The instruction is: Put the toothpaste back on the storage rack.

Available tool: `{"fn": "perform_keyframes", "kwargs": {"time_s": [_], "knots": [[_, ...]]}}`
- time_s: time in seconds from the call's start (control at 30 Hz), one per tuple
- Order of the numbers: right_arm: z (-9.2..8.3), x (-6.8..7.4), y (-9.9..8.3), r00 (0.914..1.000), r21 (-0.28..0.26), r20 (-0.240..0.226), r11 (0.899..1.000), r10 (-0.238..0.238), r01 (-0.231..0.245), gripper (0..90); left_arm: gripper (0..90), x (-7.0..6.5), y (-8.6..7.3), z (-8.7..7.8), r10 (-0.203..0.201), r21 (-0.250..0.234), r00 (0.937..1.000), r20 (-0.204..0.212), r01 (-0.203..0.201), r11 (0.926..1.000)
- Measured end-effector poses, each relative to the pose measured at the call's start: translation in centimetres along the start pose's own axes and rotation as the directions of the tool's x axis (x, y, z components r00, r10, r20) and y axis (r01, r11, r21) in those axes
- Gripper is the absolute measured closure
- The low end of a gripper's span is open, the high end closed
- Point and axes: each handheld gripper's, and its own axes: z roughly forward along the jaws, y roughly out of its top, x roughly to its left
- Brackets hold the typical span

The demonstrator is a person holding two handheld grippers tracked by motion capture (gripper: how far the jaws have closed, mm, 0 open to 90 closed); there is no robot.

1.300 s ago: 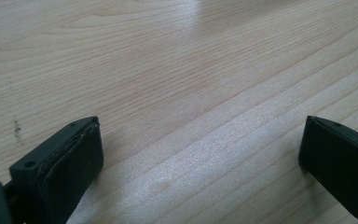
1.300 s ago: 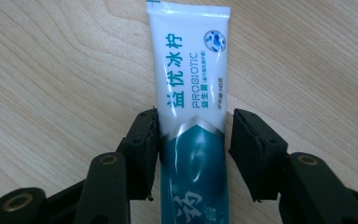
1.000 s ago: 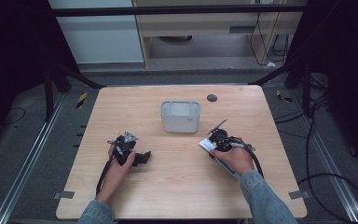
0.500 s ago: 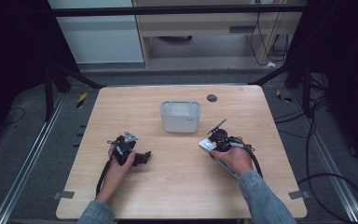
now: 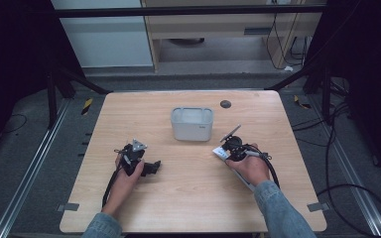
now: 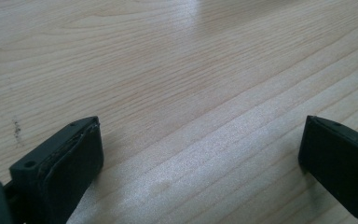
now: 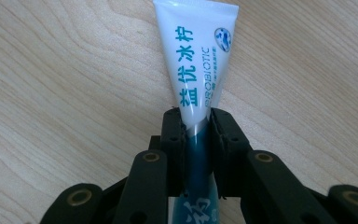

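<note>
A white tube [image 7: 196,60] with teal lettering lies on the wooden table [image 5: 193,198], its flat crimped end pointing away from the jaws. My right gripper [image 7: 196,122] is shut on the tube's lower part; its jaws have just been closing with the tube between them. In the high view the right gripper [image 5: 226,151] rests on the table right of centre, with the tube [image 5: 221,152] at its tip. My left gripper [image 5: 154,167] lies left of centre, pointing right. Its jaws stand wide open over bare wood in the left gripper view [image 6: 200,149], with nothing between them.
A pale grey rectangular bin [image 5: 192,110] stands at the table's middle, behind both grippers. A small black disc [image 5: 225,104] sits near the far edge. Cables trail from both grippers toward the near edge.
</note>
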Motion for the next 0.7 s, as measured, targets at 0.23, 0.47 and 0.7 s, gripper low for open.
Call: {"fn": "perform_keyframes", "kwargs": {"time_s": [0.23, 0.47, 0.7], "knots": [[-0.3, -0.1, -0.1, 0.9999, -0.007, -0.011, 1.0, -0.002, 0.002, 78.8, 0.0, 0.0, 0.0, 0.0, 0.0, 0.0, 1.0, 0.001, 0.0, 1.0], [-1.4, -0.5, -0.5, 1.0, -0.029, -0.005, 1.0, 0.005, -0.005, 79.0, 0.0, 0.0, 0.0, 0.0, 0.0, 0.0, 1.0, 0.001, 0.0, 1.0], [-2.8, -1.2, -0.5, 0.9998, -0.054, 0.014, 0.999, 0.011, -0.01, 79.0, 0.0, 0.0, 0.0, 0.0, 0.0, 0.0, 1.0, 0.001, 0.0, 1.0]]}}
